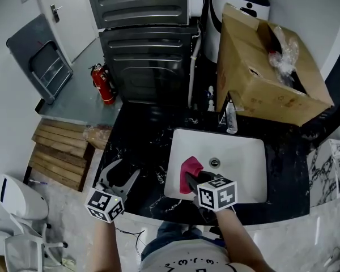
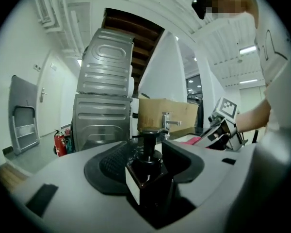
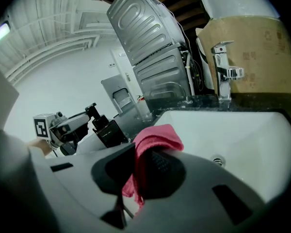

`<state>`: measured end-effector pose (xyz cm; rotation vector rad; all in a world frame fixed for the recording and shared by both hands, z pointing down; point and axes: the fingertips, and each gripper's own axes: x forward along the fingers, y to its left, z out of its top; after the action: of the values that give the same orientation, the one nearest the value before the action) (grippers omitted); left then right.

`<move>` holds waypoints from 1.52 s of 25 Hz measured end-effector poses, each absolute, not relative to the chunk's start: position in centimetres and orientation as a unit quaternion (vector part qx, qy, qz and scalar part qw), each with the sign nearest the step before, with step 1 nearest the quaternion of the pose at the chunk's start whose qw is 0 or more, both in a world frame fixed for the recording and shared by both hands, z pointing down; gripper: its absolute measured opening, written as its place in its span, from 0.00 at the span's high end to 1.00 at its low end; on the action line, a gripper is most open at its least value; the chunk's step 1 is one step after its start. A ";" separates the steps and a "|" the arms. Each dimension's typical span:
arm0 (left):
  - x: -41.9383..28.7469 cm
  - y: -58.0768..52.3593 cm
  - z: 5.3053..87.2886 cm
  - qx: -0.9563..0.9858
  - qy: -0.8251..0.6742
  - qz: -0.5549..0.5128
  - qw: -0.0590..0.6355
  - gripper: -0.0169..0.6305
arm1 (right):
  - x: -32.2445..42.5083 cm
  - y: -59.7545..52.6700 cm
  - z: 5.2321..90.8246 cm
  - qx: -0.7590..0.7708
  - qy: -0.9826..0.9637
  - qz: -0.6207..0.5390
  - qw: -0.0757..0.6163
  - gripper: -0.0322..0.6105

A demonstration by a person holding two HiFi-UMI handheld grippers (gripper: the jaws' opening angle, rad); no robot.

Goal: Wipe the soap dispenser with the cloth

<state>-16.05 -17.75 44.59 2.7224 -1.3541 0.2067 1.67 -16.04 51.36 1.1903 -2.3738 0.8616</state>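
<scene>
The dark soap dispenser [image 2: 148, 171], a square bottle with a black pump, stands between the jaws of my left gripper [image 2: 148, 149]. The pads sit clear of its sides, so the gripper is open. In the head view the left gripper [image 1: 128, 166] rests over the black counter [image 1: 141, 135], left of the sink, and the bottle is hard to make out against the dark stone. My right gripper [image 1: 191, 181] is shut on a pink cloth [image 1: 191, 168] over the sink's near left corner. The right gripper view shows the cloth [image 3: 155, 140] bunched between the jaws and the dispenser [image 3: 106, 130] farther left.
A white sink [image 1: 243, 152] with a chrome faucet [image 1: 229, 115] is set in the counter. An open cardboard box [image 1: 266, 67] stands behind the faucet. Stacked metal appliances [image 1: 147, 38], a red fire extinguisher [image 1: 105, 84] and a wooden pallet [image 1: 59, 152] lie beyond and left.
</scene>
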 end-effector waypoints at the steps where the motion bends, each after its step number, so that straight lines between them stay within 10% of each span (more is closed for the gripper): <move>1: -15.5 -17.7 44.6 0.890 -0.449 0.059 0.050 0.61 | 1.6 -16.0 51.3 0.418 -0.838 0.304 0.173 0.88; 5: -13.9 -19.0 45.1 0.869 -0.488 0.070 0.046 0.62 | 0.9 -15.8 51.0 0.410 -0.844 0.300 0.170 0.88; 7: -14.1 -19.7 45.0 0.850 -0.520 0.068 0.053 0.80 | 0.6 -15.6 50.8 0.407 -0.847 0.298 0.170 0.88; 16: -13.6 -19.9 45.1 0.814 -0.507 -0.145 0.243 0.81 | -1.4 -15.2 48.3 0.373 -0.876 0.275 0.132 0.88; 38: -16.4 -20.6 46.4 0.826 -0.460 -0.156 0.287 0.81 | -3.0 -17.2 52.0 0.440 -0.834 0.278 0.182 0.88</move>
<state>-16.44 -20.57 46.38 2.2066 -1.2282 -0.4157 -3.00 -17.25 51.98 1.2425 -2.3543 0.7857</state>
